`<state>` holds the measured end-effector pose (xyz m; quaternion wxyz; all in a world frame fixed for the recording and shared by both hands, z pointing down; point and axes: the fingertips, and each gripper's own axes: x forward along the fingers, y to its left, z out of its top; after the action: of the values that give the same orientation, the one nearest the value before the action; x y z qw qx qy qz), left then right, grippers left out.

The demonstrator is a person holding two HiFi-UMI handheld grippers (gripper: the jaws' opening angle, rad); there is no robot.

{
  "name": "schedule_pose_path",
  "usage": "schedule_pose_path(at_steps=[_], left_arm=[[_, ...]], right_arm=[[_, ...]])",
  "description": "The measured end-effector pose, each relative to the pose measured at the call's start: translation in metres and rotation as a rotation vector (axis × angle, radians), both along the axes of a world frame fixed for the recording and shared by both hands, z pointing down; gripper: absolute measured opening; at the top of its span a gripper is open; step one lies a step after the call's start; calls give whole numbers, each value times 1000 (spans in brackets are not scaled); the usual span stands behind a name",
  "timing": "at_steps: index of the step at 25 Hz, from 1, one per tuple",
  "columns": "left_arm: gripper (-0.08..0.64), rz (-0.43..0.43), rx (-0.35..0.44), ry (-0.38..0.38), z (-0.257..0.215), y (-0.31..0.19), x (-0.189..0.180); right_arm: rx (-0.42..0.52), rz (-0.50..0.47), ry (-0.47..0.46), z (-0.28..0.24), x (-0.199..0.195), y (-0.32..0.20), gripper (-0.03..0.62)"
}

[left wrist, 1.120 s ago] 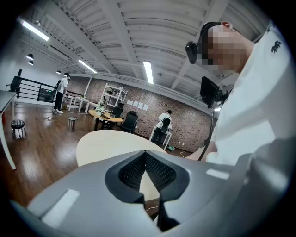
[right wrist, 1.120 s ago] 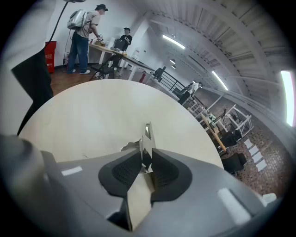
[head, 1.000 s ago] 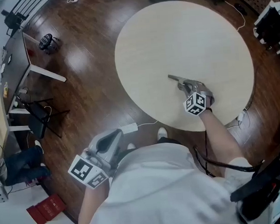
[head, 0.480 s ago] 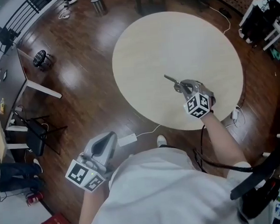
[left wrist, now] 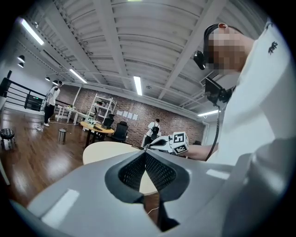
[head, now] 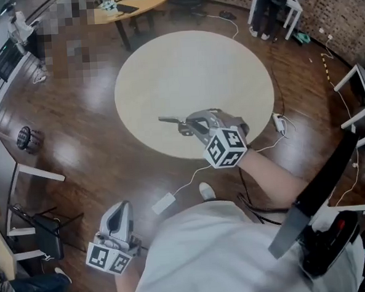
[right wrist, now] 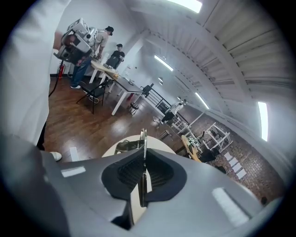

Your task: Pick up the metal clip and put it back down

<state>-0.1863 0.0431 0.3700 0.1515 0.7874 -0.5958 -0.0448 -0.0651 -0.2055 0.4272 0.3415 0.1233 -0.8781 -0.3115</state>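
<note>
Head view: our right tongs (head: 184,124) clamp the clip (head: 168,120), now lifted above the bench's (head: 190,61) near edge; a second ago we had it low at the benchtop.
Left gripper view: left tongs (left wrist: 144,155) together, empty.
Right gripper view: clip edge-on between our pads.

The clip (head: 170,120) was a thin grey metal piece, gripped edge-on between the closed jaws of the right gripper (head: 187,125). It was held in the air over the near part of the table (head: 190,61), its narrow end sticking out past the jaw tips. From the right gripper view it showed as a slim upright strip (right wrist: 144,139).
</note>
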Motion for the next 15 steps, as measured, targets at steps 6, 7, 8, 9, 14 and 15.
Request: schedule_pose_path(at_steps=[6, 7, 8, 9, 14, 15], left_arm=[[2, 54, 31, 23, 6, 37, -10], [5, 65, 33, 28, 7, 43, -12], [9, 75, 36, 32, 8, 49, -13], [12, 85, 40, 37, 8, 55, -14], [0, 80, 21, -8, 18, 70, -20], [0, 77, 16, -11, 20, 71, -21]], right_arm=[[18, -17, -39, -34, -16, 72, 5], [20, -19, -46, -38, -19, 83, 5], [22, -21, -53, -42, -22, 94, 5], [25, -24, -58, -45, -24, 105, 5], [29, -30, -72, -54, -30, 142, 5], [27, -29, -75, -55, -30, 147, 5]])
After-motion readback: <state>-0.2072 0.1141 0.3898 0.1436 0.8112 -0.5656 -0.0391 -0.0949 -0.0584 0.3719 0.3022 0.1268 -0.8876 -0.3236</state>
